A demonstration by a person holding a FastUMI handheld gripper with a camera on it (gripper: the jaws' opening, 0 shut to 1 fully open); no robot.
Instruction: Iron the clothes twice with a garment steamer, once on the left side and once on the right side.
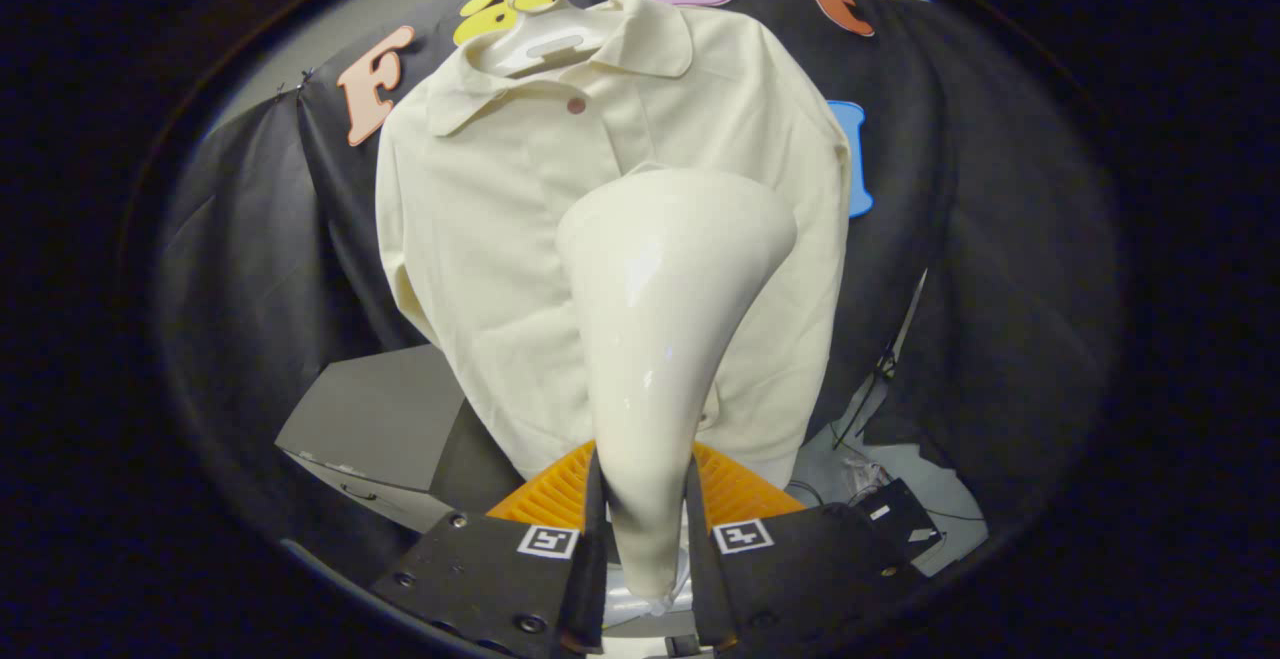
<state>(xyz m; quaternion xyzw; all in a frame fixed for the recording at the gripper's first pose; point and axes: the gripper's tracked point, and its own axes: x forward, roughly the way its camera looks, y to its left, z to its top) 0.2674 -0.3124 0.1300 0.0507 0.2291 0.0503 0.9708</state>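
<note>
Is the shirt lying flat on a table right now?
No, the shirt hangs upright on a hanger, beyond the steamer held in the tool.

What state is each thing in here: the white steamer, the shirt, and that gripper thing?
Garment steamer: clamped by its handle between the two fingers, wide head up against the shirt front.
Shirt: hanging on a white hanger, top button fastened.
Gripper: shut on the steamer's handle.
Orange grid piece: lying just beyond the fingers, below the shirt hem.

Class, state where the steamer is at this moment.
In the gripper view, the steamer is clamped between the tongs, its wide head reaching forward over the middle of the hanging shirt.
</note>
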